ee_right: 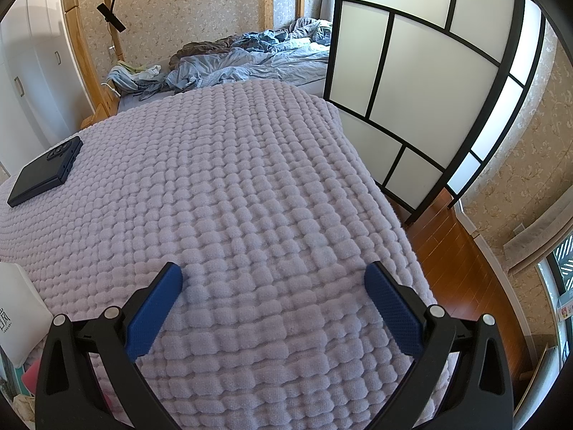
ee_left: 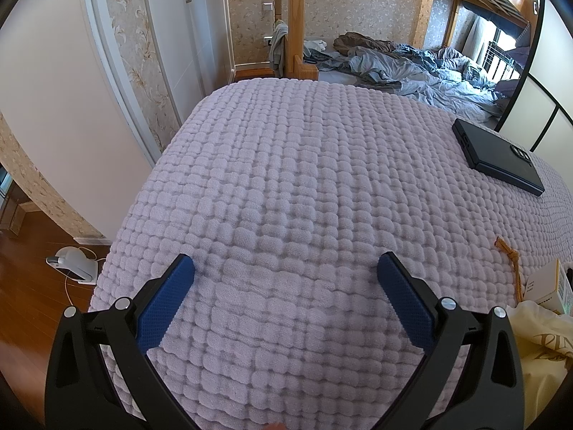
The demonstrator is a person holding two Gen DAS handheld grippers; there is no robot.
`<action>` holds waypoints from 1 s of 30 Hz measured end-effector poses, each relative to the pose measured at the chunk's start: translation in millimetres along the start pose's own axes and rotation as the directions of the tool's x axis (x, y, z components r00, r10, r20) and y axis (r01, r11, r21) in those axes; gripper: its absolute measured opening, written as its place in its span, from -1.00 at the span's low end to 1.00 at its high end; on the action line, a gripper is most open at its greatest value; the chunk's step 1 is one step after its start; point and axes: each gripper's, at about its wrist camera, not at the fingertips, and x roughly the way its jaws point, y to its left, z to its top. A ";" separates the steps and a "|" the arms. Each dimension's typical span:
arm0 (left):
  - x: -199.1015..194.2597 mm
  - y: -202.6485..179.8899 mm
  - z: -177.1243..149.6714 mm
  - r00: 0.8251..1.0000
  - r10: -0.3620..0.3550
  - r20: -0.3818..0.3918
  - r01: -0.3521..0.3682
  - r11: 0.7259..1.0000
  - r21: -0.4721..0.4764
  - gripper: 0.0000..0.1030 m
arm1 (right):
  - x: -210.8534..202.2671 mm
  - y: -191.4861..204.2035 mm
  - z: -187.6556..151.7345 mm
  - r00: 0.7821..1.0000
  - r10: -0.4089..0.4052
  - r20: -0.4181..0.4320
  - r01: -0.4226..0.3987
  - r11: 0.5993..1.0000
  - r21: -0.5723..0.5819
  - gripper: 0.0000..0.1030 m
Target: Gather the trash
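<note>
— Lilac waffle-quilted bedspread [ee_left: 304,179] fills both views. And the grippers?

— The left gripper [ee_left: 286,268] and the right gripper [ee_right: 274,276] both hover low over its near edge, blue-padded jaws spread wide, nothing between them.

— Any trash?

— Only the left view shows a cream drawstring cloth bag [ee_left: 537,337] at the near right corner, a white cardboard box [ee_left: 548,286] just beside it. A black flat phone case [ee_left: 497,156] lies toward the far side.
</note>
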 end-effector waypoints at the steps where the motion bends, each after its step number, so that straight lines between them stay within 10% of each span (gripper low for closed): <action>1: 0.1 -0.1 0.2 1.000 0.000 0.000 0.000 1.000 0.000 0.98 | 0.0 0.0 0.0 1.000 0.000 0.000 0.000 1.000 0.000 0.93; 22: -7.5 9.3 7.7 1.000 -0.004 -0.001 0.004 1.000 0.006 0.98 | -7.7 0.5 -3.6 1.000 0.012 0.023 -0.011 1.000 -0.023 0.93; 30: -40.4 22.9 11.5 0.998 -0.037 0.042 0.037 0.999 0.001 0.98 | -95.6 15.5 -31.7 0.985 0.097 0.144 -0.072 0.983 -0.166 0.93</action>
